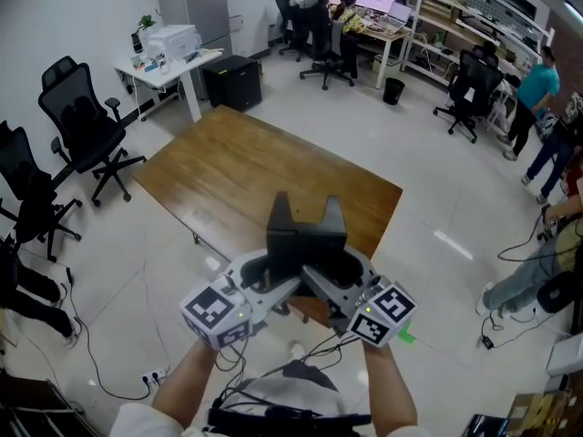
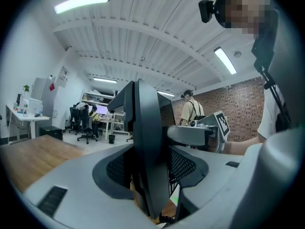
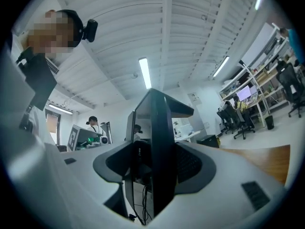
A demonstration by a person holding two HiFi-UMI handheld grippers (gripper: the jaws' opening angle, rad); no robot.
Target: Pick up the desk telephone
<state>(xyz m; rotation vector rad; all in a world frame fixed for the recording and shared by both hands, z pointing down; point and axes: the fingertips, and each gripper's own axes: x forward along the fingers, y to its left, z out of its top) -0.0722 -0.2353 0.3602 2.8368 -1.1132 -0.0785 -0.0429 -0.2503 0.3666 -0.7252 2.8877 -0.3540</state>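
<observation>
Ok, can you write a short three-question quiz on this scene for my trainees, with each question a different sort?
1. True or false: the telephone lies flat on the table.
2. What holds the telephone? A) the left gripper and the right gripper together, one from each side. B) one gripper only. C) neither.
3. Fill in: the telephone is ____ in colour.

Key:
1. False. It is held up clear of the table.
2. A
3. black
</observation>
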